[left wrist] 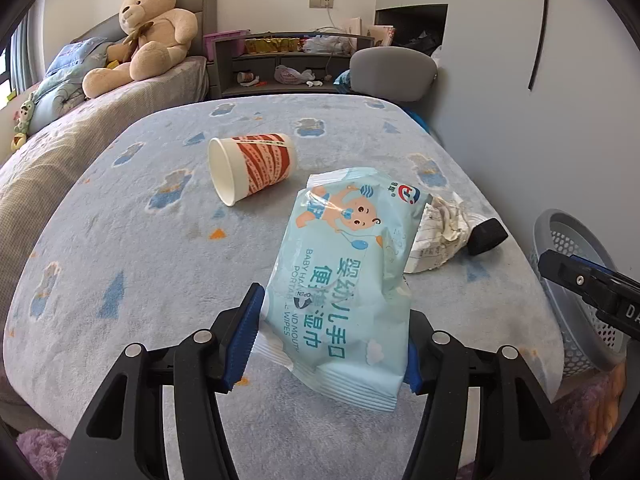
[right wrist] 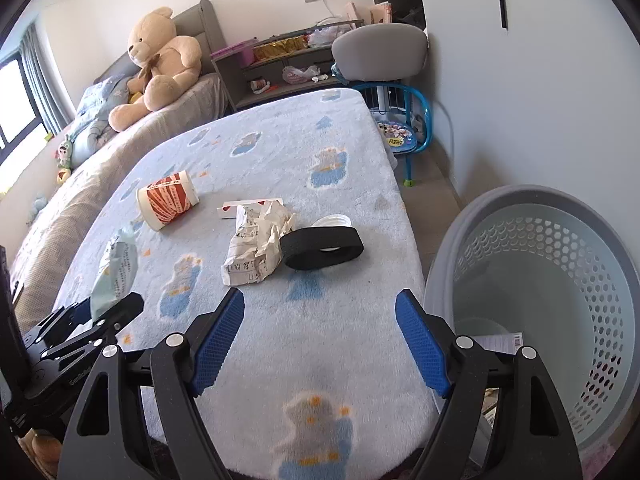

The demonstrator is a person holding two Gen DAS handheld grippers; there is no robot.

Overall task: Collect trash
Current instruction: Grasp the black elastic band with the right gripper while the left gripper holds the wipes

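My left gripper [left wrist: 332, 332] is shut on a light blue baby wipes packet [left wrist: 344, 276] and holds it above the blue blanket-covered table [left wrist: 120, 240]; the packet also shows in the right wrist view [right wrist: 116, 268]. A red-and-white paper cup [left wrist: 250, 166] lies on its side on the table. Crumpled paper [left wrist: 438, 232] and a black tape roll [left wrist: 486, 236] lie to the right. My right gripper [right wrist: 320, 320] is open and empty over the table's near right edge, beside the grey perforated basket [right wrist: 560, 280]. The cup [right wrist: 166, 200], paper [right wrist: 256, 248] and tape roll [right wrist: 322, 248] lie ahead of it.
A bed with a teddy bear [left wrist: 148, 32] stands to the left. A grey shelf [left wrist: 280, 60] and a grey chair back [left wrist: 392, 68] are behind the table. A blue child's chair [right wrist: 404, 132] stands by the wall. The basket holds some paper at its bottom [right wrist: 500, 340].
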